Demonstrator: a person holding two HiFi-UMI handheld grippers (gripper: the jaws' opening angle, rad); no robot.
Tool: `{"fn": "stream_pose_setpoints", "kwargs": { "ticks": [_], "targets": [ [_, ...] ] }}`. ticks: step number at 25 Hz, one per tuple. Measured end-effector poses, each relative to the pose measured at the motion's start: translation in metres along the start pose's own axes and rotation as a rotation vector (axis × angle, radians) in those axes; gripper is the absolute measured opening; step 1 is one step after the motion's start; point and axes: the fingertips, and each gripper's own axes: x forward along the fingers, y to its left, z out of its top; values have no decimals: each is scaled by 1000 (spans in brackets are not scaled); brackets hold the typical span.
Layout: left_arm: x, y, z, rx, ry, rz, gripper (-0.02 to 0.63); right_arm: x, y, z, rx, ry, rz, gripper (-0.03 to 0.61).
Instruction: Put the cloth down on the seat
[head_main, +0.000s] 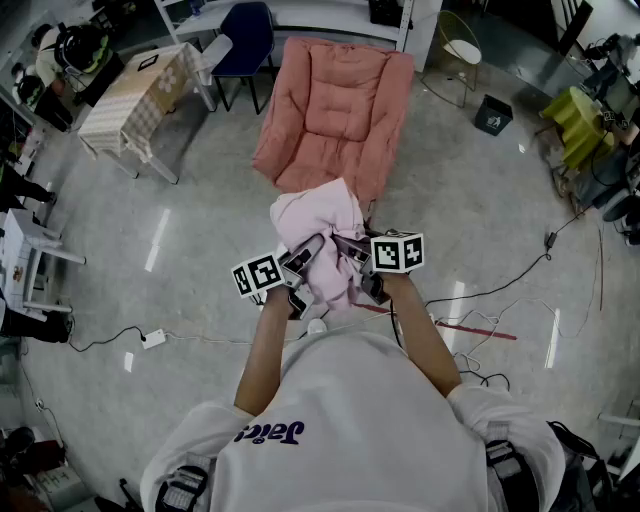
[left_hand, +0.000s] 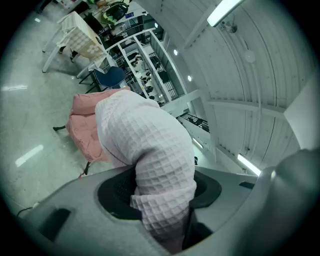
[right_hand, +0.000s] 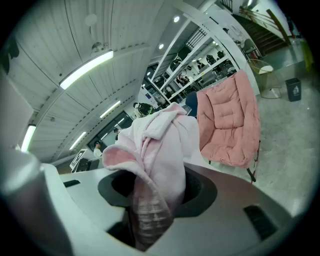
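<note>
A pale pink waffle-weave cloth (head_main: 320, 235) is bunched up in the air between my two grippers, in front of a pink cushioned seat (head_main: 340, 105). My left gripper (head_main: 298, 268) is shut on the cloth's left part, which bulges out of its jaws (left_hand: 150, 150). My right gripper (head_main: 360, 262) is shut on the right part, with folds of cloth (right_hand: 160, 150) rising from its jaws. The seat (right_hand: 230, 125) shows beyond the cloth in the right gripper view, and its edge (left_hand: 82, 125) shows behind the cloth in the left gripper view.
A blue chair (head_main: 245, 35) and a table with a checked cover (head_main: 135, 95) stand left of the seat. A round wire chair (head_main: 455, 50) and a small black bin (head_main: 493, 115) stand to its right. Cables (head_main: 500, 290) run over the grey floor.
</note>
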Motion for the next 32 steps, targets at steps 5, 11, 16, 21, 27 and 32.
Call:
{"fn": "stream_pose_setpoints", "kwargs": {
  "ticks": [5,11,16,21,27,32],
  "targets": [
    [-9,10,-2,-10,10,11,216,8,3,-9,3,17,-1,193],
    [-11,21,27,8,22,-2,216,35,7,4,5,-1,-3,193],
    [-14,32,44,17,31,-7,216,55,8,10,8,-18,-12,193],
    [-15,43,54,26,55,-24,216,69,8,11,25,-46,-29,194],
    [-2,57,57,-10,64,-29,216,77,-7,14,38,-24,-53,195],
    [27,76,82,-14,64,0,216,101,-38,36,58,-16,-43,195]
  ]
}}
